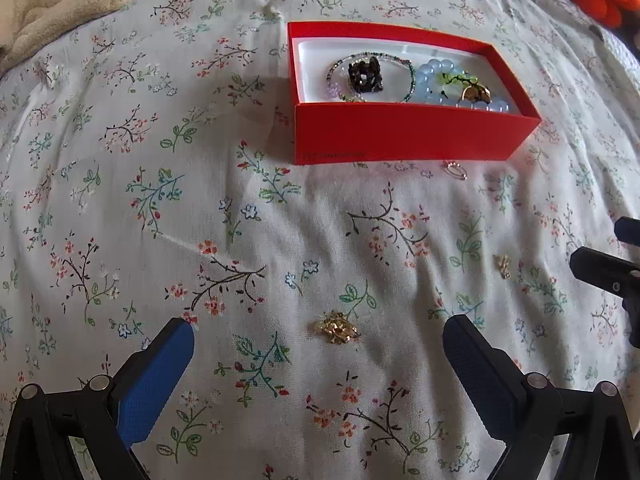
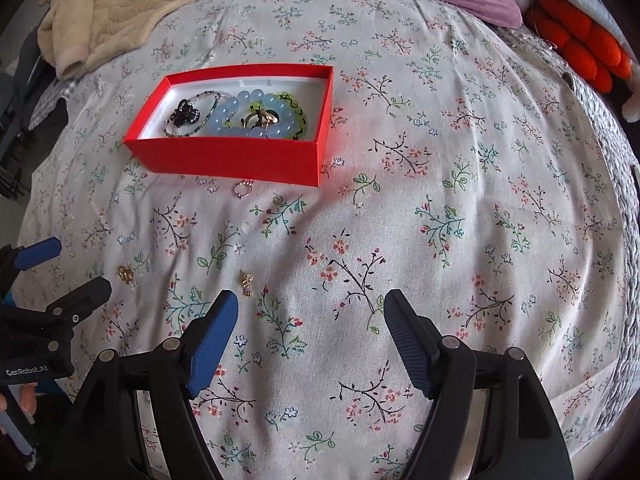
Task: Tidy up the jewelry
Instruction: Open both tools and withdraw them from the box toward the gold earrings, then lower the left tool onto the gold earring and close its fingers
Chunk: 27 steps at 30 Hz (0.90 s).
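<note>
left wrist view: left tool (image 1: 318, 346) spread around a gold brooch (image 1: 338, 327); right tool (image 2: 310, 310) spread, empty.

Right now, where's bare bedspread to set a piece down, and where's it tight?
Free: the bedspread right of the red box, and the stretch left of the box toward the beige blanket. Tight: in front of the box, where a small ring, a gold charm and a gold cluster lie loose.
</note>
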Tool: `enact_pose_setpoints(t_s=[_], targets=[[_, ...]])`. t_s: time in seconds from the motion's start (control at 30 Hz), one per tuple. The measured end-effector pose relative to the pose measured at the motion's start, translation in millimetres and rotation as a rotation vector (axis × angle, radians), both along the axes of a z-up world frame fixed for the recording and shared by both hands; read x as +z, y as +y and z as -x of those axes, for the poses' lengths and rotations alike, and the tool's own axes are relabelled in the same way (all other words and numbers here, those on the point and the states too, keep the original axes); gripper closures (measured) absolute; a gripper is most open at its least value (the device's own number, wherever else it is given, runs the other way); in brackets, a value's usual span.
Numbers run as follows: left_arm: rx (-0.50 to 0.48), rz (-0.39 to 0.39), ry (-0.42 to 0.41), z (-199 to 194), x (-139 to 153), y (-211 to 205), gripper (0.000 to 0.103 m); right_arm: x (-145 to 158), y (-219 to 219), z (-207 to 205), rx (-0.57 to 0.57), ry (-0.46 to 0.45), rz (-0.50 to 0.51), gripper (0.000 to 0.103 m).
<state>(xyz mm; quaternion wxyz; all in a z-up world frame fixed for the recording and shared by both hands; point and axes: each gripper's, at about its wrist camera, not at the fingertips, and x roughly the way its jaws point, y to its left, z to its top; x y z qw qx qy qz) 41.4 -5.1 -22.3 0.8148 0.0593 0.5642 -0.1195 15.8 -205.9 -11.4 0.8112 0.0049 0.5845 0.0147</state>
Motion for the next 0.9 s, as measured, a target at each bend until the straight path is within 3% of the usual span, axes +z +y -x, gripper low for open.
enact_pose_setpoints(t_s=[0.4,0.67,0.73,0.9], targets=[[0.01,-0.004,0.054,-2,-16,9,0.001,-13,4,6,0.031,0.036,0.041,0.025],[0.089,0.085,0.121,-16,-23,31,0.002,-19,-12,2,-0.025,0.066,0.012,0.025],[0.104,0.12,0.13,-18,-22,35,0.003,-20,-17,0,-0.04,0.072,0.0,0.025],[0.101,0.217,0.15,-20,-22,36,0.023,-23,-26,-4,-0.065,0.087,-0.023,0.025]])
